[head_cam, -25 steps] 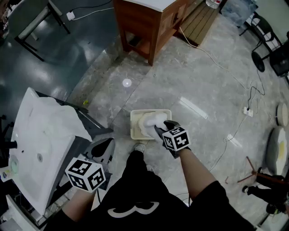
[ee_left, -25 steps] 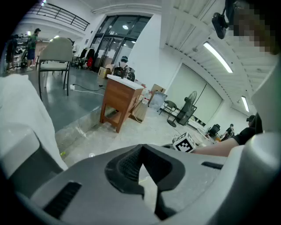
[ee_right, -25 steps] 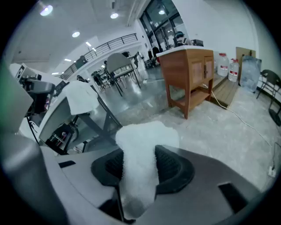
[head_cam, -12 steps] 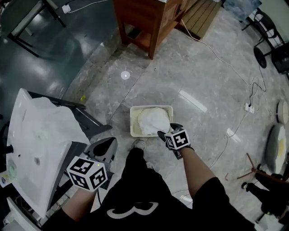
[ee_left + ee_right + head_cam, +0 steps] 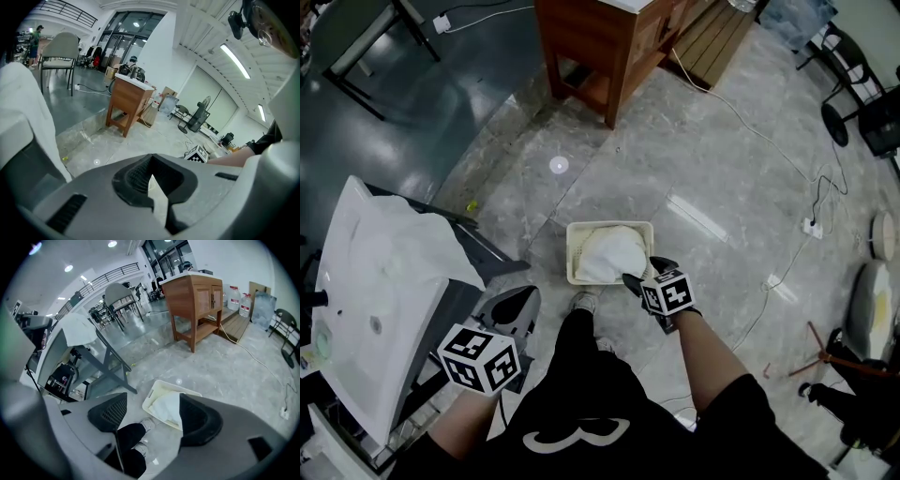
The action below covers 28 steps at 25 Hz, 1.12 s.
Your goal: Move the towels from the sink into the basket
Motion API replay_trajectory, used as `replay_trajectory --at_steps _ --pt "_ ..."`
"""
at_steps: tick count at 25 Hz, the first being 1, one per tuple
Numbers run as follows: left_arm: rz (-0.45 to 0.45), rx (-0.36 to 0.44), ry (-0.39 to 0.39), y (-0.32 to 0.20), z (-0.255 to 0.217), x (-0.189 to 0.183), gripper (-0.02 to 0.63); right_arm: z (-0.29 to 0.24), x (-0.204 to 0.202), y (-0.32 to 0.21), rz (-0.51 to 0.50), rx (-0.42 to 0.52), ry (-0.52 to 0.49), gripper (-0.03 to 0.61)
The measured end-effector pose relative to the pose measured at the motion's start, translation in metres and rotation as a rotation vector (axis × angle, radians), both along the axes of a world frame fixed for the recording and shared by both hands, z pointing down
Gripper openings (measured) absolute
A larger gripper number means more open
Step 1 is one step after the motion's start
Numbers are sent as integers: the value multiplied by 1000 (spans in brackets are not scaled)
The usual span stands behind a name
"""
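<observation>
Right gripper (image 5: 152, 411): my fingers, just opened wide and gripping nothing, hang above the white towel (image 5: 614, 248) lying in the cream plastic basket (image 5: 572, 251) on the floor. Left gripper (image 5: 151, 180): my fingers are closed and empty.

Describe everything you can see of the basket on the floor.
The basket is cream, seemingly plastic, rectangular with rounded corners and perforated walls, one side slotted for a handle. It stands upright on the grey floor, by the person's shoe. A white towel heaped inside fills most of it.
</observation>
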State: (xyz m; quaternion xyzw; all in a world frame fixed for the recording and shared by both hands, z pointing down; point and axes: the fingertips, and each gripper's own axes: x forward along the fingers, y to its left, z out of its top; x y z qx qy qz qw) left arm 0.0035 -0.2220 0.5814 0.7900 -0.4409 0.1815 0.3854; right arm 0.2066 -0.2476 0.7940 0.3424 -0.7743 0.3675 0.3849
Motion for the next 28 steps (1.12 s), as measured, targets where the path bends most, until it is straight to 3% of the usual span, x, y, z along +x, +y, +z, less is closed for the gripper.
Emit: replay_trajectory --at_steps 10,16,28 --pt "-74 65 -24 61 -49 -1 6 -104 -12 32 -60 143 -141 331" --pt "-172 149 -23 111 -103 -8 6 -203 -38 35 -97 275 -304 331" --pt "-380 351 -21 215 -220 -50 6 -393 -136 102 -377 514 -579 331"
